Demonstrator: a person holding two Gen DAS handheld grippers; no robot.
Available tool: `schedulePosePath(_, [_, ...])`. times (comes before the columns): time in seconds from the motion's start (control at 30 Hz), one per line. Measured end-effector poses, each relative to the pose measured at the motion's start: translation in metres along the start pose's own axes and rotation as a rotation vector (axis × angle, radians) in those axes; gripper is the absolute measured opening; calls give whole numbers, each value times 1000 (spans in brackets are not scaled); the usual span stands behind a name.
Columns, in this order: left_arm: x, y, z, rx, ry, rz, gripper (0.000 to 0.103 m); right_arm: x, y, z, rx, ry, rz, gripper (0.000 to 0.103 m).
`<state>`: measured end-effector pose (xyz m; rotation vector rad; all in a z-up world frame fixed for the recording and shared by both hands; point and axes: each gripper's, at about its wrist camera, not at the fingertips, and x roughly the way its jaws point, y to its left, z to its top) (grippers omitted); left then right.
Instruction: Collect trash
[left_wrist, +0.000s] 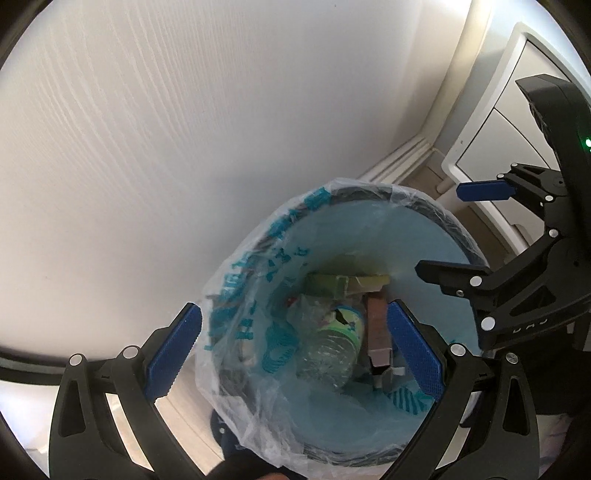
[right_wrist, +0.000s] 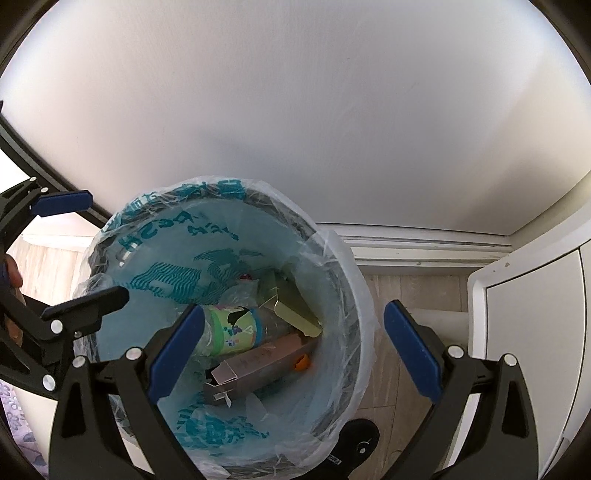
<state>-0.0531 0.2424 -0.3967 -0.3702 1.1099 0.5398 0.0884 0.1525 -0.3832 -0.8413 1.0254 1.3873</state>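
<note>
Both the left tongs (left_wrist: 293, 352) and the right tongs (right_wrist: 295, 354) are held spread and empty over the lined bin (right_wrist: 341, 258), where a plastic bottle (right_wrist: 232, 330), a brown carton (right_wrist: 258, 360) and apparently a yellowish box (right_wrist: 295, 312) are already collected.

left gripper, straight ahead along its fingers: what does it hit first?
The left gripper, open, points down into the lined trash bin. First contact would likely be the crushed plastic bottle on the trash pile, though depth is hard to judge; the brown carton lies just beside it.

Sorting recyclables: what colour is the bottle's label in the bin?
Light green bottle label with small coloured drawings, clearest in the right wrist view.
</note>
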Motion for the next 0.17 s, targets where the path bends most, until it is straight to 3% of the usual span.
schedulePosePath(0.17, [8, -2, -3, -1, 40, -6, 97, 2, 0, -1, -1, 4, 0, 95])
